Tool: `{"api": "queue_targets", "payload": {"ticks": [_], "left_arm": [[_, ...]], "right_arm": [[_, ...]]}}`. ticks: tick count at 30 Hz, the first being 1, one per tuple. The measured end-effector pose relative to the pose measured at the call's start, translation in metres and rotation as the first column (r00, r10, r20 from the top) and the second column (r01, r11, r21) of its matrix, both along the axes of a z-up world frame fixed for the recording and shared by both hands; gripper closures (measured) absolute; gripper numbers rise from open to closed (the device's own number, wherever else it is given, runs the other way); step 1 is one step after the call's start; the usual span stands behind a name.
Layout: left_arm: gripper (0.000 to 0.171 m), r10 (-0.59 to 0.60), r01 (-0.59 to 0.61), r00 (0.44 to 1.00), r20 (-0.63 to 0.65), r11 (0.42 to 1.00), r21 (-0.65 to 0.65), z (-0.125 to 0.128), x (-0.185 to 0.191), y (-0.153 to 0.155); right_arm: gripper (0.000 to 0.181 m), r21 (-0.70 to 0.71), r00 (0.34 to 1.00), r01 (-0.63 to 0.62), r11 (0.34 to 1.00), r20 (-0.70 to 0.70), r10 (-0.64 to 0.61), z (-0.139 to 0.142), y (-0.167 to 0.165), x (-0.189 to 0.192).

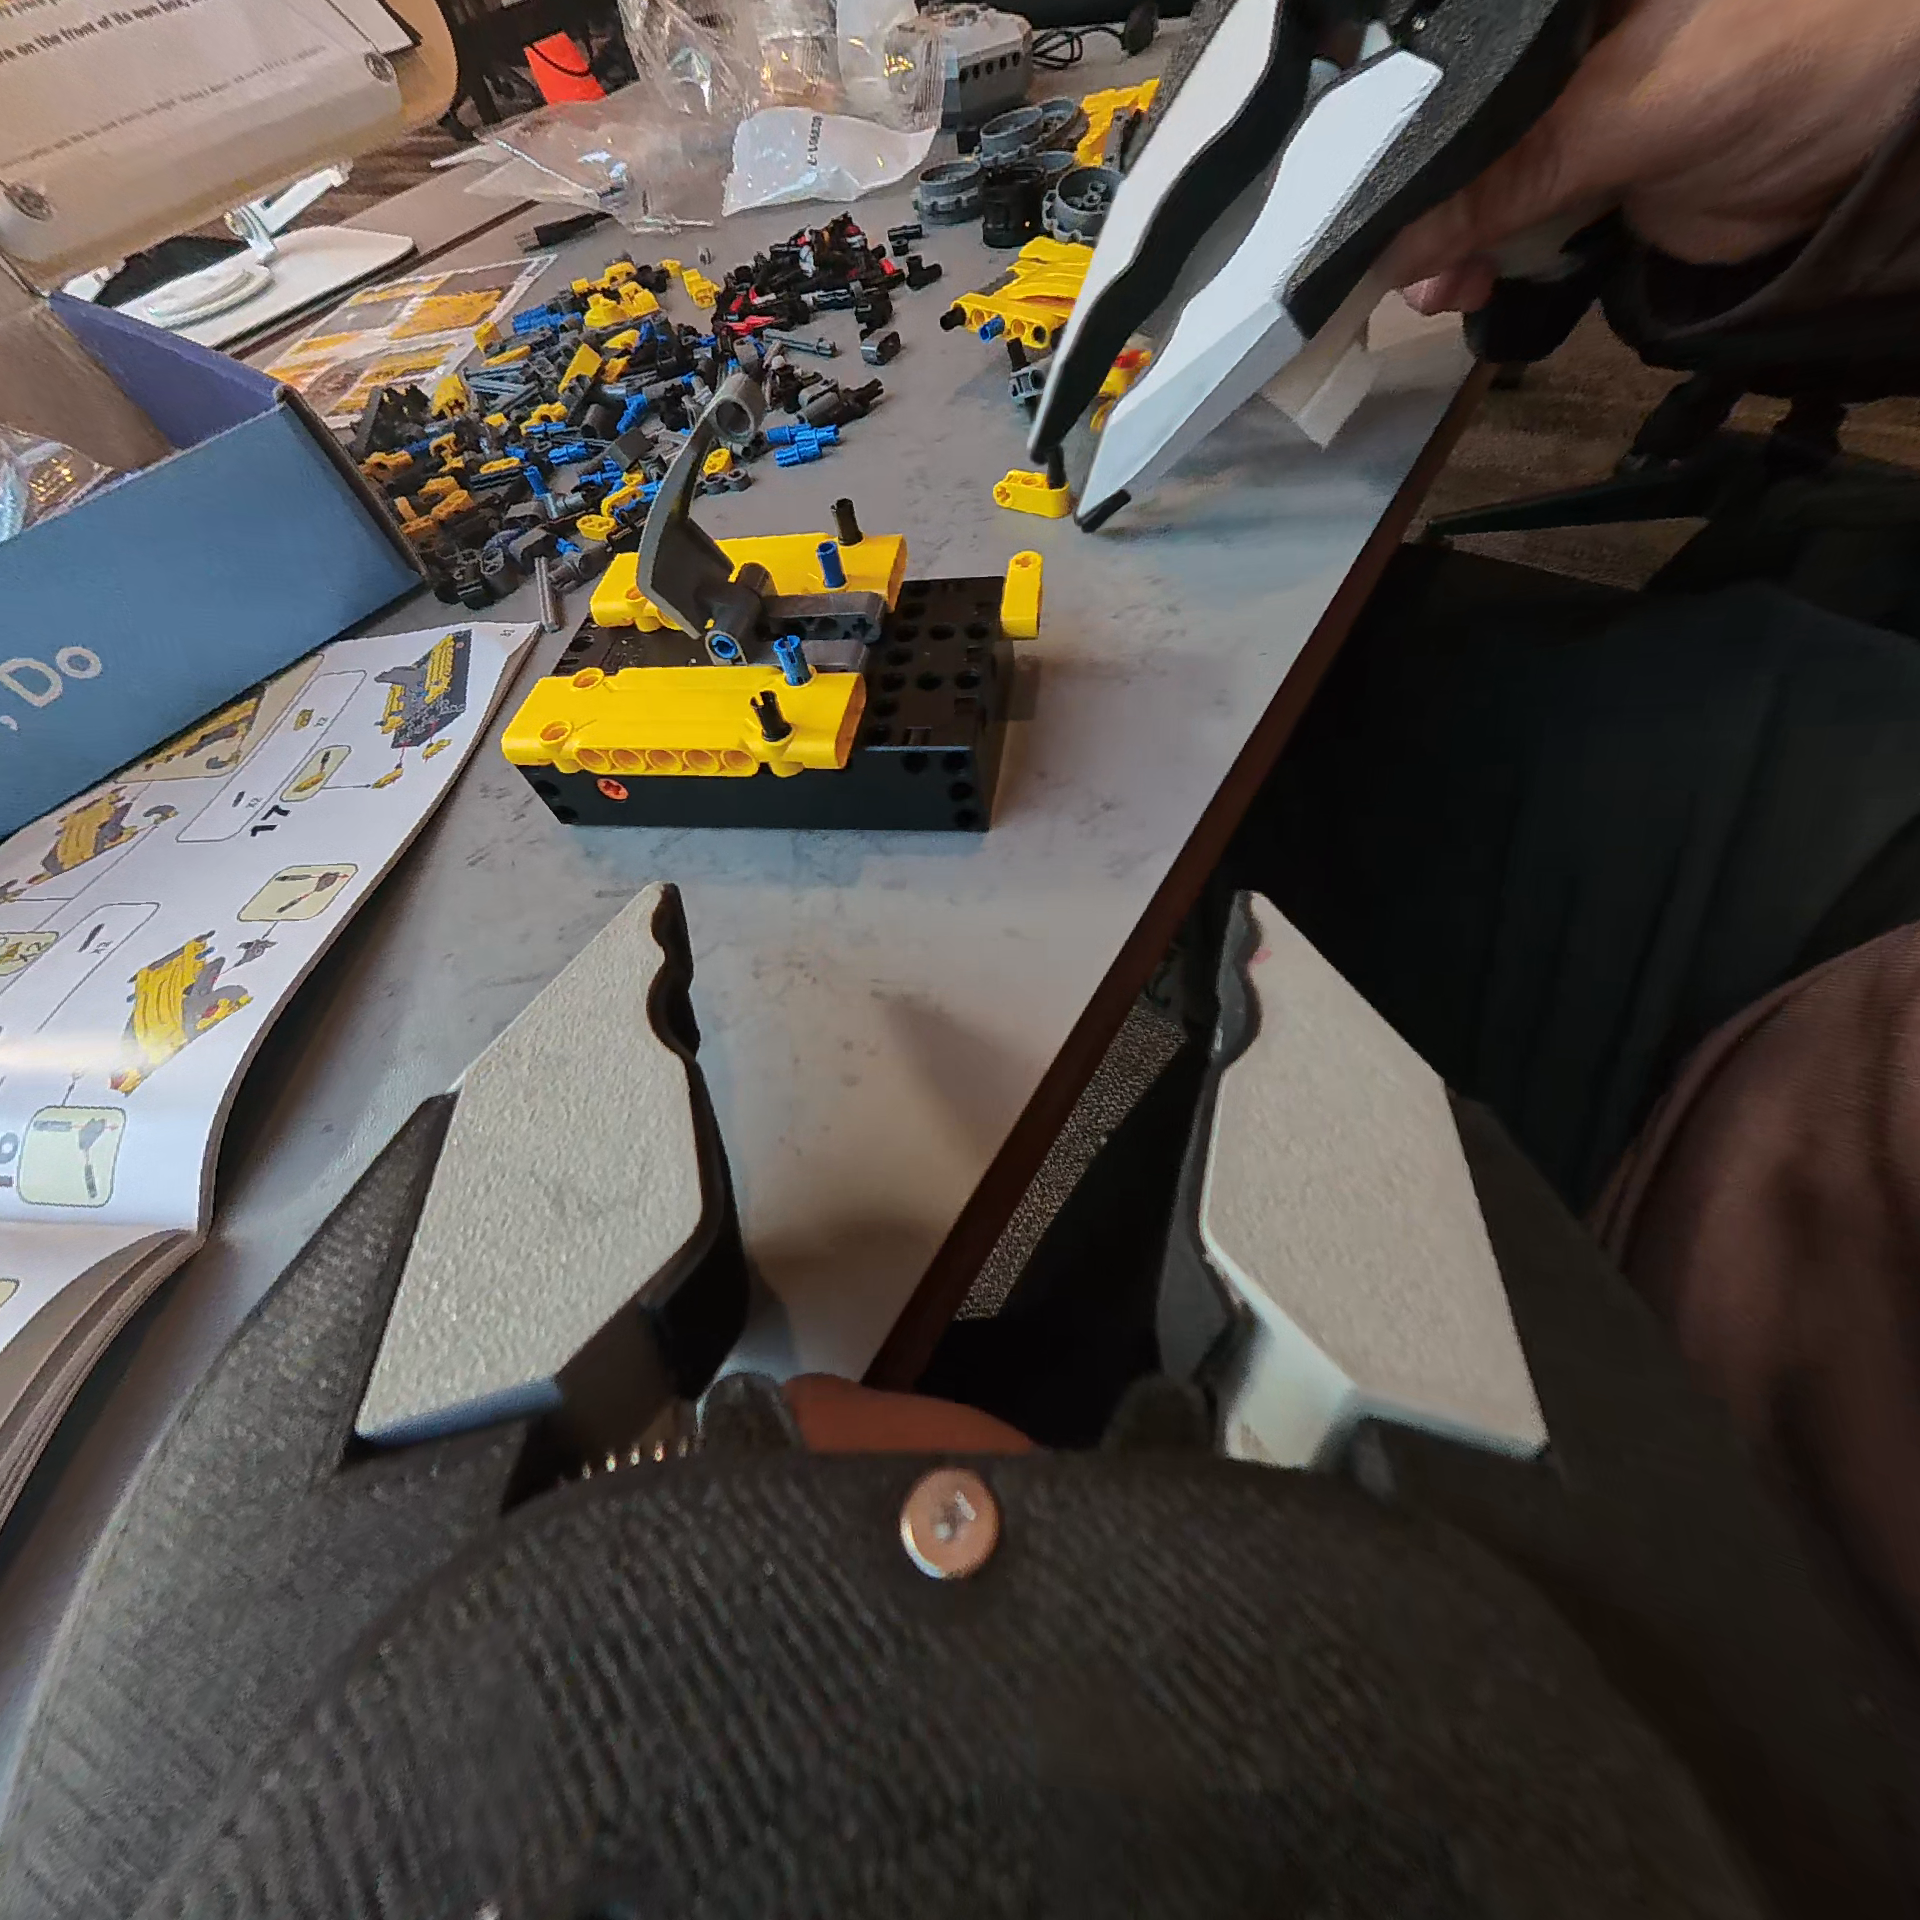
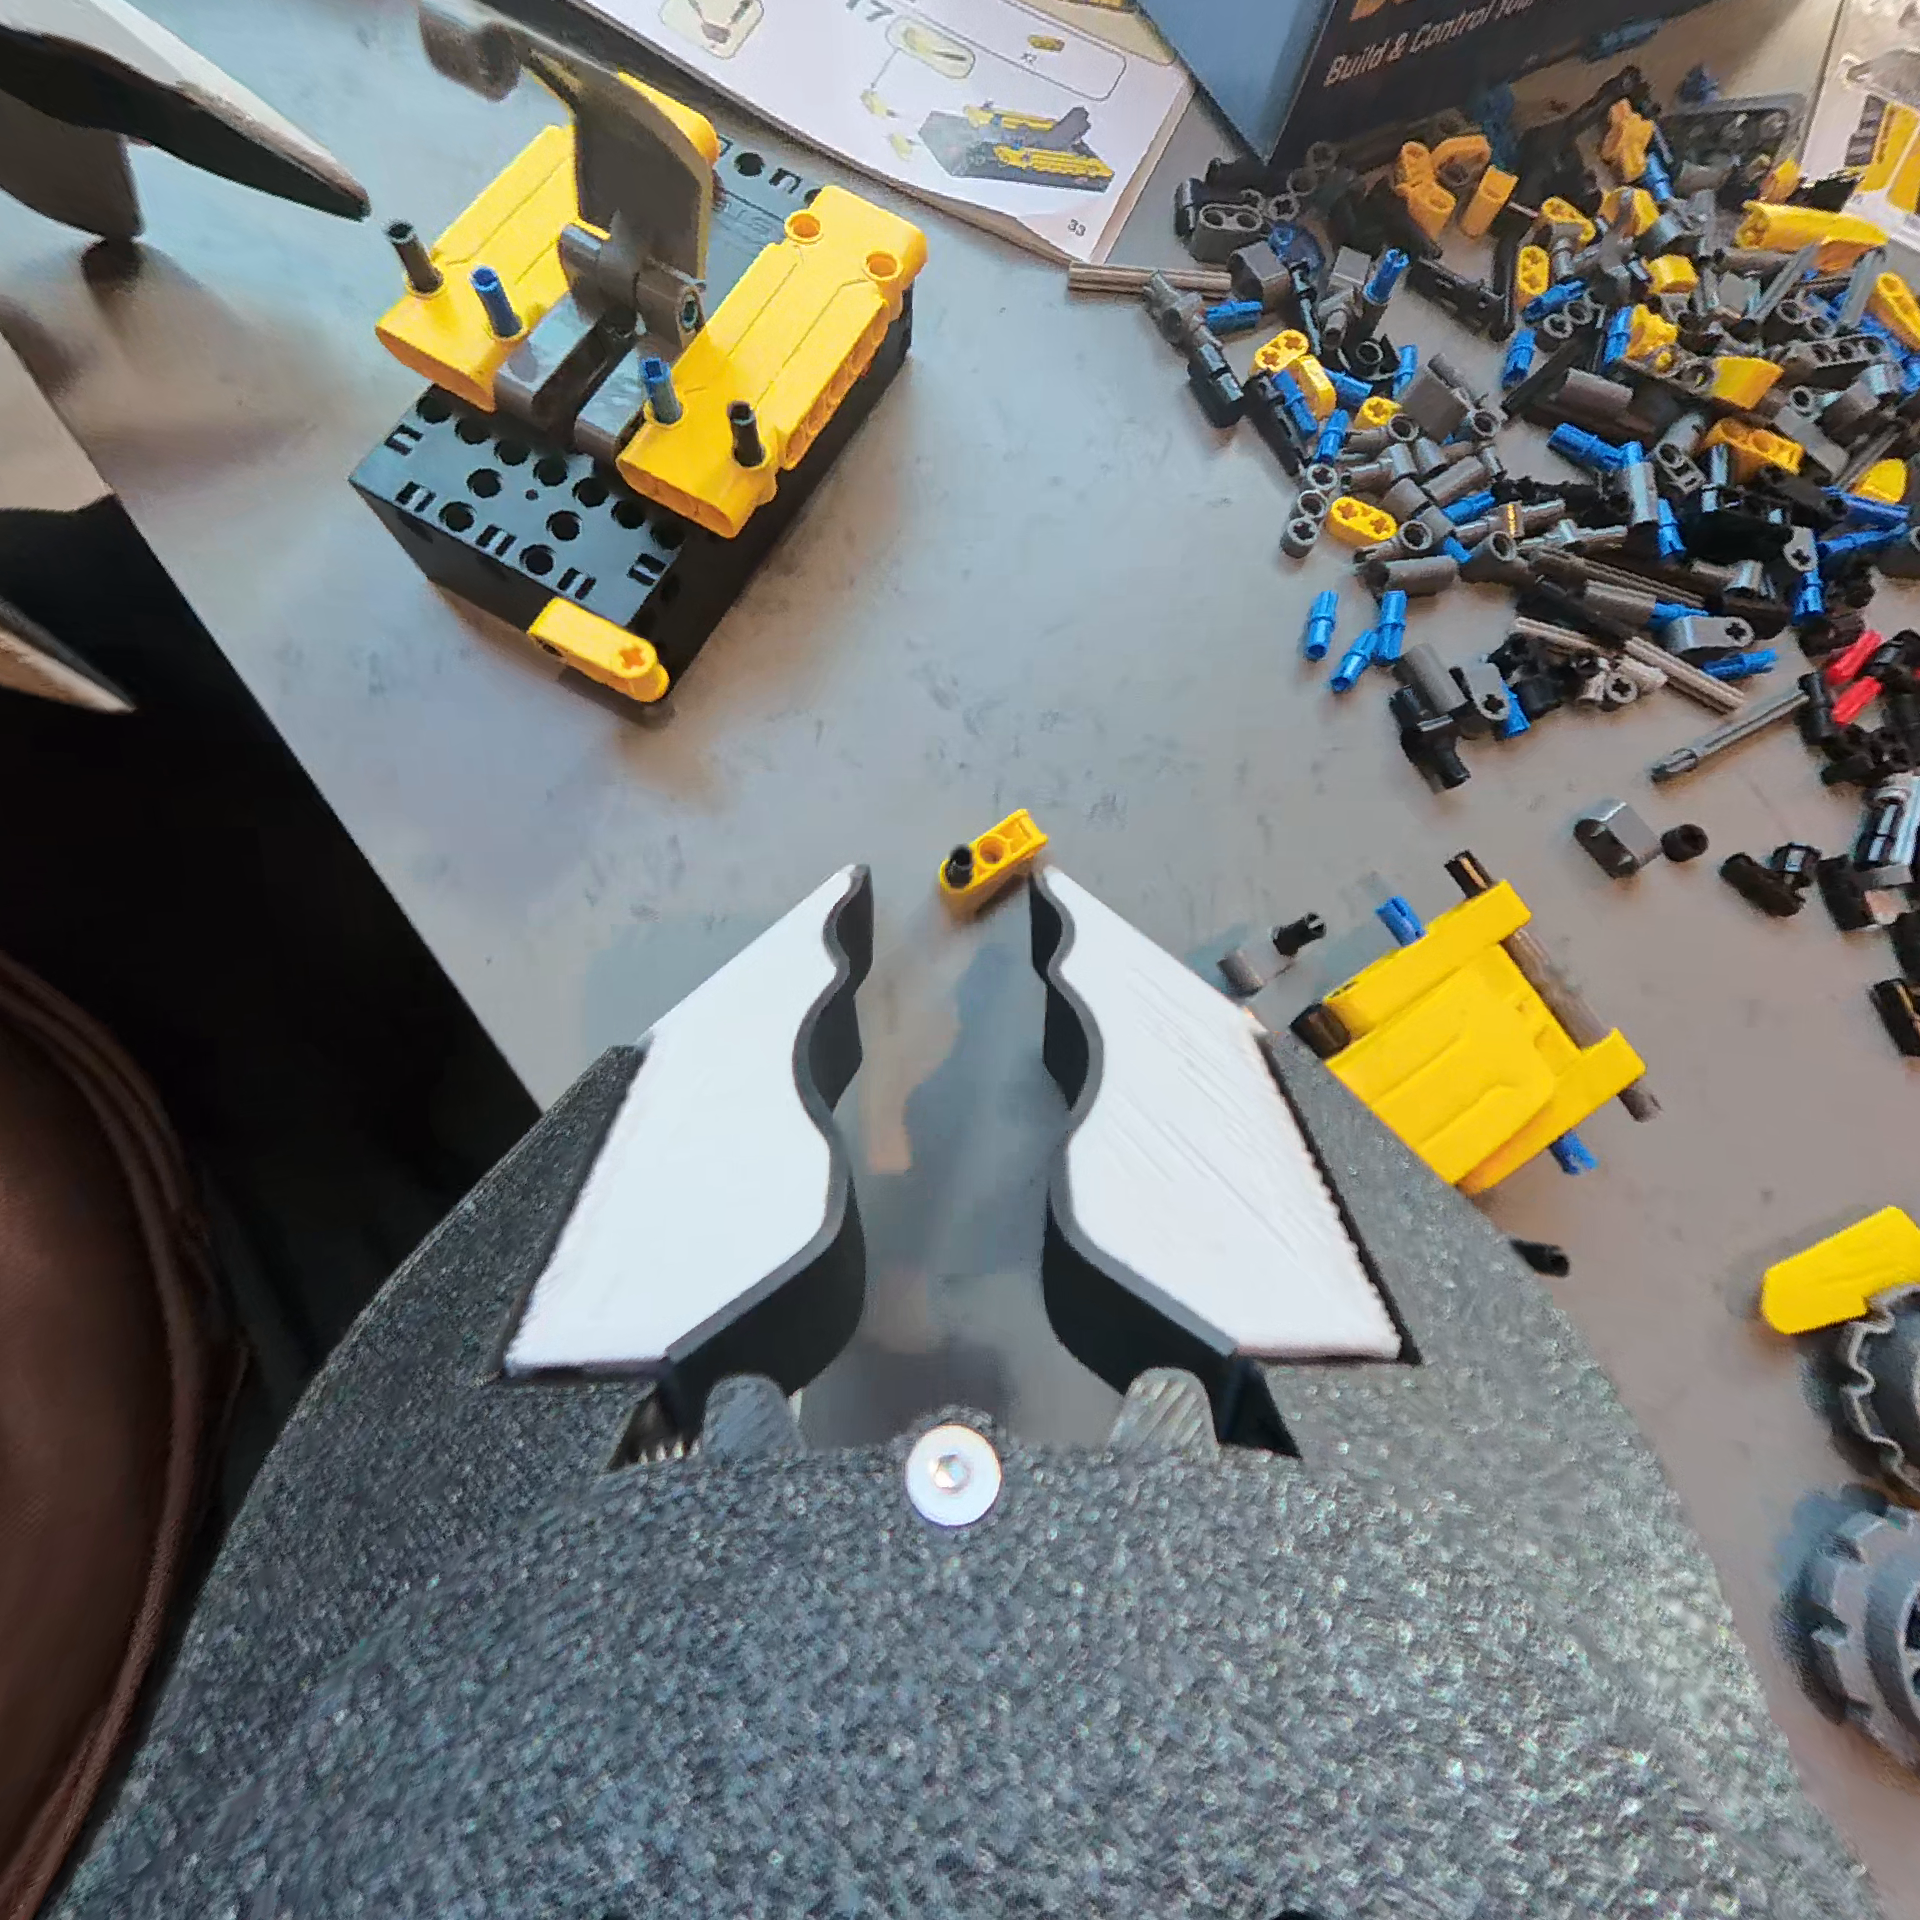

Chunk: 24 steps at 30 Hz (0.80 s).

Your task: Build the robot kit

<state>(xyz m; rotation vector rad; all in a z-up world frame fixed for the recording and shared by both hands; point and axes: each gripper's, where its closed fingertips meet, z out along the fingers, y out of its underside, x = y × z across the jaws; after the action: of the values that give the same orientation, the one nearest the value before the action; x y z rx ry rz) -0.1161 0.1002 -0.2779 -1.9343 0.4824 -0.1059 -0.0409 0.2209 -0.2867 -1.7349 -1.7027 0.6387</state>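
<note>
A half-built model (image 1: 769,686) of a black block with yellow panels, blue and black pins and a grey curved arm stands on the grey table; it also shows in the right wrist view (image 2: 634,416). A small yellow piece with a black pin (image 2: 987,850) lies just ahead of my right gripper (image 2: 951,883), which is open and empty, its right fingertip (image 2: 1044,883) beside the piece. In the left wrist view the right gripper (image 1: 1070,488) hovers at that piece (image 1: 1032,492). My left gripper (image 1: 956,914) is open and empty, at the table's near edge, short of the model.
A heap of loose blue, grey, black and yellow parts (image 2: 1621,447) lies beyond. An open instruction booklet (image 1: 208,883) and a blue box (image 1: 187,582) lie left of the model. A yellow sub-assembly (image 2: 1465,1049) and grey wheels (image 2: 1860,1600) lie right of my right gripper. The table edge (image 1: 1195,914) runs diagonally. Some 15 cm of space lies between my two pairs of fingers.
</note>
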Motion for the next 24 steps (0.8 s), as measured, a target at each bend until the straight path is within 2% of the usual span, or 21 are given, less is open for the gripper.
{"api": "queue_targets", "payload": {"ticks": [3, 8, 11, 13, 15, 16, 18, 20, 24], "left_arm": [[0.072, -0.001, 0.001, 1.000, -0.010, 1.000, 0.002, -0.001, 0.000, 0.000], [0.073, -0.007, 0.006, 1.000, -0.026, 1.000, -0.001, -0.002, 0.003, -0.003], [0.076, -0.013, 0.013, 0.999, -0.031, 1.000, -0.001, -0.002, 0.004, -0.005], [0.082, -0.013, 0.013, 0.999, -0.038, 1.000, -0.005, -0.002, 0.004, -0.006], [0.096, -0.026, 0.026, 0.999, -0.046, 1.000, -0.010, -0.001, 0.006, -0.008], [0.106, -0.037, 0.036, 0.998, -0.057, 0.999, -0.005, 0.000, 0.007, -0.010], [0.109, -0.044, 0.047, 0.994, -0.105, 0.999, 0.023, 0.007, 0.010, -0.009], [0.114, -0.060, 0.073, 0.977, -0.204, 0.996, 0.060, 0.014, 0.015, -0.006], [0.119, -0.093, 0.154, 0.899, -0.428, 0.982, 0.110, 0.022, 0.034, 0.003]], "right_arm": [[0.155, -0.009, 1.000, 0.023, 1.000, 0.007, -0.023, -0.002, 0.003, -0.005], [0.177, 0.019, 1.000, 0.016, 1.000, 0.020, -0.016, -0.002, 0.003, -0.007], [0.177, 0.026, 1.000, -0.016, 1.000, 0.024, 0.016, -0.001, -0.005, -0.003], [0.177, -0.019, 0.999, -0.041, 0.999, -0.008, 0.041, 0.002, -0.013, -0.002], [0.177, -0.091, 0.994, -0.097, 0.991, -0.049, 0.093, 0.009, -0.026, -0.002], [0.177, -0.134, 0.989, -0.135, 0.982, -0.072, 0.126, 0.012, -0.035, -0.002], [0.177, -0.237, 0.980, -0.188, 0.953, -0.111, 0.166, 0.019, -0.052, -0.004], [0.177, -0.354, 0.965, -0.254, 0.900, -0.159, 0.210, 0.026, -0.071, -0.006], [0.177, -0.510, 0.937, -0.350, 0.786, -0.186, 0.297, 0.031, -0.100, -0.005]]}}
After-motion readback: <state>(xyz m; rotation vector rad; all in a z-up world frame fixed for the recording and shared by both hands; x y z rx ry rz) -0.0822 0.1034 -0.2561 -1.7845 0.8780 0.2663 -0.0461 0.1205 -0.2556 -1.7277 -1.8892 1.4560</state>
